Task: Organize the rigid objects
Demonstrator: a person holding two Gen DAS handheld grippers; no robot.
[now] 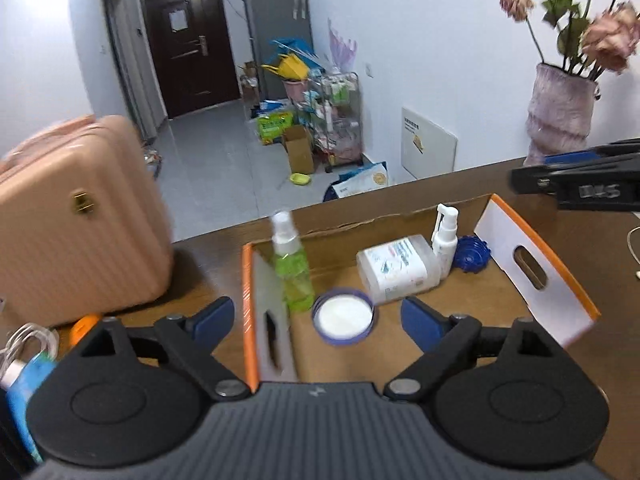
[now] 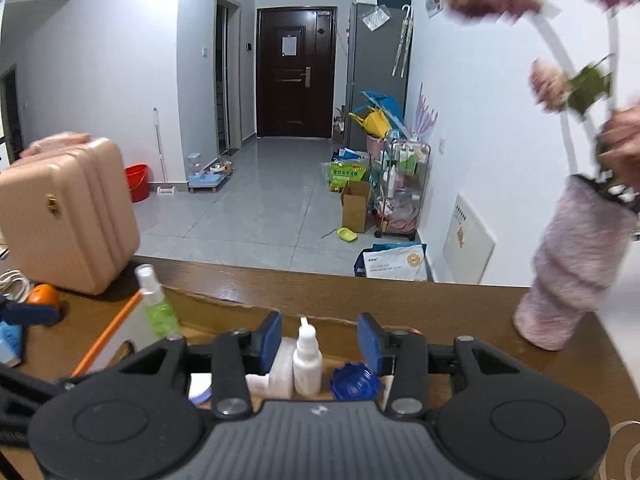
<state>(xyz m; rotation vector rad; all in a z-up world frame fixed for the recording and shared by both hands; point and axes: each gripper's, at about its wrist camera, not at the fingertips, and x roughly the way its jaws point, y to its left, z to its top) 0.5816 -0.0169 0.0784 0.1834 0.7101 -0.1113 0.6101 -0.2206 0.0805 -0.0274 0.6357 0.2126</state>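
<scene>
An open cardboard box (image 1: 400,210) with orange-edged flaps sits on the brown table. Inside stand a green spray bottle (image 1: 294,272), a white wipes pack (image 1: 400,270), a small white spray bottle (image 1: 445,236), a blue ridged cap (image 1: 472,254) and a round purple-rimmed tin (image 1: 345,316). My left gripper (image 1: 316,316) hangs over the box, open wide, its pads apart from the tin below. My right gripper (image 2: 320,336) is open over the box's back right; the small white spray bottle (image 2: 307,362) stands between its pads untouched, with the blue cap (image 2: 354,384) beside it. The green spray bottle (image 2: 156,304) is to the left.
A pink suitcase (image 1: 80,216) stands on the table left of the box, with an orange object (image 1: 82,326) and white cables (image 1: 28,344) in front of it. A pink vase (image 2: 576,268) with flowers stands at the back right. Past the table edge lies the floor.
</scene>
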